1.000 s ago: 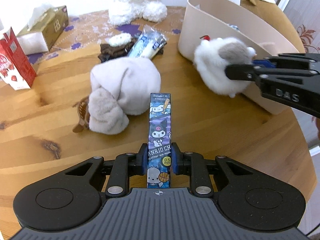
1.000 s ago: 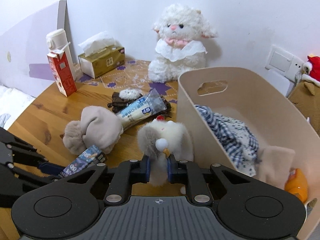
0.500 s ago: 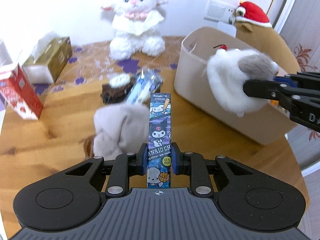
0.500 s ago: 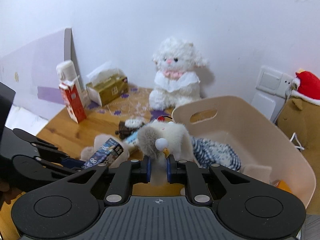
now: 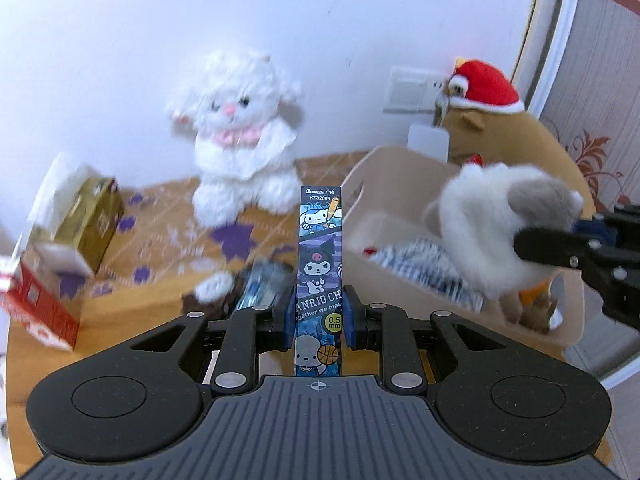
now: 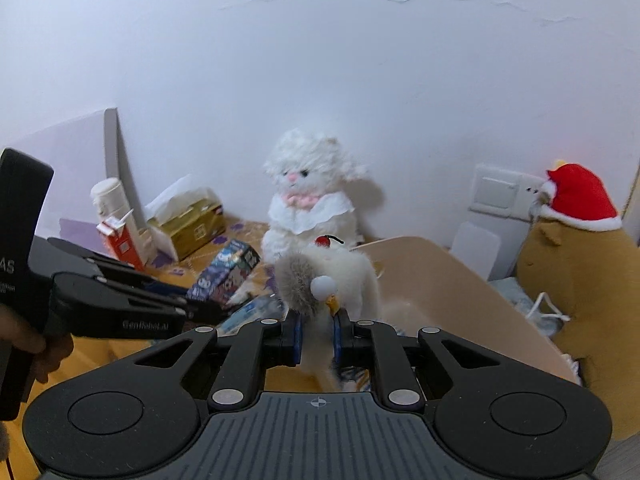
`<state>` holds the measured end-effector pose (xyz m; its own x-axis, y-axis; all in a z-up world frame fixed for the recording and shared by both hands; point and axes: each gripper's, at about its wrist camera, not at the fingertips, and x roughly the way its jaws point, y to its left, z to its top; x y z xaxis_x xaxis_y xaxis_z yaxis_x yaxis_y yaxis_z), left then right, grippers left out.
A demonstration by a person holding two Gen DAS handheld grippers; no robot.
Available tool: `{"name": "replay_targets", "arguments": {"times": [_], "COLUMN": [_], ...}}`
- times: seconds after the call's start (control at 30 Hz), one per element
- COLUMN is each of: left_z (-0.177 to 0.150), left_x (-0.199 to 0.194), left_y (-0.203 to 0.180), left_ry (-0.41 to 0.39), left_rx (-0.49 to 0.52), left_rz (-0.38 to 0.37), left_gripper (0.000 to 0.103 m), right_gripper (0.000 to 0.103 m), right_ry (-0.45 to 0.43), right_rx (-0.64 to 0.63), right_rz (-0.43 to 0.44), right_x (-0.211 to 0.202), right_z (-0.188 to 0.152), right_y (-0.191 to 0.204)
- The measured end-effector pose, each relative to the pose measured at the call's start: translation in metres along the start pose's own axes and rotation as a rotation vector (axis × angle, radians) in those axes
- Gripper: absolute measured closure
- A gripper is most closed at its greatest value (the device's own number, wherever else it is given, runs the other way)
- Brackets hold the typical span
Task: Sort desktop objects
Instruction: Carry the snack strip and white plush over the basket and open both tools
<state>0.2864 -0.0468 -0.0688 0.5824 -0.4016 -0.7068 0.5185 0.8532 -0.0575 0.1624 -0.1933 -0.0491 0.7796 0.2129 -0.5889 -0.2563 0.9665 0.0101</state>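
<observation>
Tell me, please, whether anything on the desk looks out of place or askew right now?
Nothing looks spilled or damaged. The only loose clutter is a snack packet lying slanted against a dark brown fluffy item on the wooden table, outside the beige bin.

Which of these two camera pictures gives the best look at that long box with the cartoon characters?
The left wrist view: the cartoon box stands upright dead centre, clamped in the left gripper, its print readable. In the right wrist view the same box appears small, tilted and blurred, at the left gripper's tips.
</observation>
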Motion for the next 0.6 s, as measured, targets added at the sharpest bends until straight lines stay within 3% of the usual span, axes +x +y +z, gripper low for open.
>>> {"name": "replay_targets", "arguments": {"times": [0.6], "left_z": [0.053], "left_x": [0.029], "left_y": [-0.090], "left_ry": [-0.051], "left_rx": [0.145], "left_rz": [-0.027], "left_gripper": [0.080], "right_gripper": [0.089], "right_ry": [-0.014], "right_rx": [0.015], "right_rz": [-0.081], "right_x": [-0.009], "right_z": [0.006], "right_y": [-0.080]}}
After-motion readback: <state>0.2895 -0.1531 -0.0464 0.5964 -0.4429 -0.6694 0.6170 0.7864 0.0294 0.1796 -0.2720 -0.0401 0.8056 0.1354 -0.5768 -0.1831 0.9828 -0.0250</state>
